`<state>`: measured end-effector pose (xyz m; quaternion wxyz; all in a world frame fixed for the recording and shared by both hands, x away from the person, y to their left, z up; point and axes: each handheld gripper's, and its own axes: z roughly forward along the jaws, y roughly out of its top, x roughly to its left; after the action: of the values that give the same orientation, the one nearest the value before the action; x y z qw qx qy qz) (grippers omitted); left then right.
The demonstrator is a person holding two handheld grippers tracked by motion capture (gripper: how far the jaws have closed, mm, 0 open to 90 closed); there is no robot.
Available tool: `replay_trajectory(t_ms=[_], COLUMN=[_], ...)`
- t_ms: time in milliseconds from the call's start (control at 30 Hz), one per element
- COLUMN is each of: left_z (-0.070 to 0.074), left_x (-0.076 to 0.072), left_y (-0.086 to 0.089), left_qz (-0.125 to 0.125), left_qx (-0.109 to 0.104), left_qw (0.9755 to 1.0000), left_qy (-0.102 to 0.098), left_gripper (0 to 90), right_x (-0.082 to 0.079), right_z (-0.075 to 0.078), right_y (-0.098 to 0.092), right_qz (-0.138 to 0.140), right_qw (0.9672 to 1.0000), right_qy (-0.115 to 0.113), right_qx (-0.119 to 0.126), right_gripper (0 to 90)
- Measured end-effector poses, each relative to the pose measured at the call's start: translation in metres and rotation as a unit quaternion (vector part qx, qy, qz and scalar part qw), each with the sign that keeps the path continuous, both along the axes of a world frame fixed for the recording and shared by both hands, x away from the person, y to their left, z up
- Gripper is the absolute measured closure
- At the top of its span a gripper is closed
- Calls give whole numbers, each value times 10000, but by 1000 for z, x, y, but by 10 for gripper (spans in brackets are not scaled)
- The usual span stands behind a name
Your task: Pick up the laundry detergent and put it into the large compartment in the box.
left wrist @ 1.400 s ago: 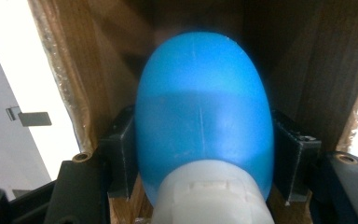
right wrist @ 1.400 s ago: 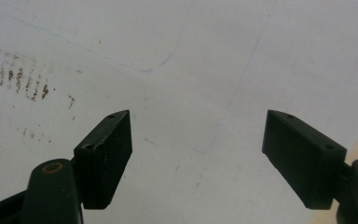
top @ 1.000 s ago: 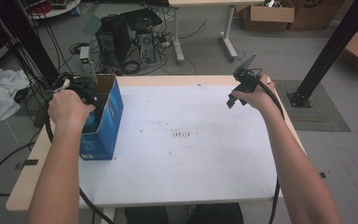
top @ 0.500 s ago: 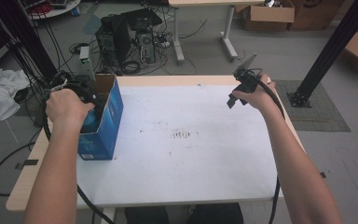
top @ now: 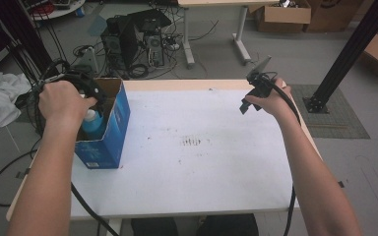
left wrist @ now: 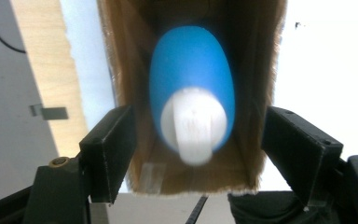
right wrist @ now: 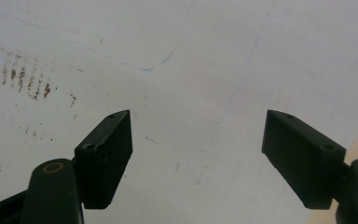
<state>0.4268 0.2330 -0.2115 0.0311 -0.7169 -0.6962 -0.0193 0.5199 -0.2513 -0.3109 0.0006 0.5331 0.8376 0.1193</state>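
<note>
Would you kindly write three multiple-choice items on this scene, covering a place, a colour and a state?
1. Where is the bottle?
A. inside the box
B. lying on the table
C. on the floor

2. What colour is the bottle's body?
A. red
B. blue
C. green

3. How does the left gripper stand toward the bottle?
A. clamped on its cap
B. jaws apart, not pressing on it
C. shut beside the box

Key: 1 A, cardboard walls surround it in the left gripper view; 2 B, blue body with a white cap; 3 B, gaps show between both jaws and the bottle, the jaws having just been opening.
</note>
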Motion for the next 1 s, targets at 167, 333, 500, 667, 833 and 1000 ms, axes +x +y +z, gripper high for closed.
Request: replay_trajectory(t_ms=[167, 333, 500, 667, 833, 1000], left_z=[16, 27, 31, 29, 21, 12], left_x=[-6, -11, -15, -18, -20, -23], left_y=[-14, -41, -71, -101, -129, -151], left_qz=[-185, -559, -981, -1282, -1615, -1948], left_qx=[33, 33, -33, -156, -147, -183], left_qw=[9997, 9981, 9946, 9907, 9860, 9801], left_qy=[-147, -275, -343, -426, -390, -339], left_gripper=[230, 205, 178, 158, 133, 74], right_x=[-1, -3, -6, -8, -10, -11], right_z=[1, 4, 10, 16, 17, 18], right_y=[3, 4, 4, 2, 0, -3], right_qz=[2, 3, 10, -28, -56, -48], right_qw=[10000, 10000, 10000, 9999, 9999, 9999], right_qy=[-22, -13, -52, -98, -90, -102], right_qx=[-11, -47, -45, -32, -23, -69], right_gripper=[247, 246, 245, 245, 245, 245])
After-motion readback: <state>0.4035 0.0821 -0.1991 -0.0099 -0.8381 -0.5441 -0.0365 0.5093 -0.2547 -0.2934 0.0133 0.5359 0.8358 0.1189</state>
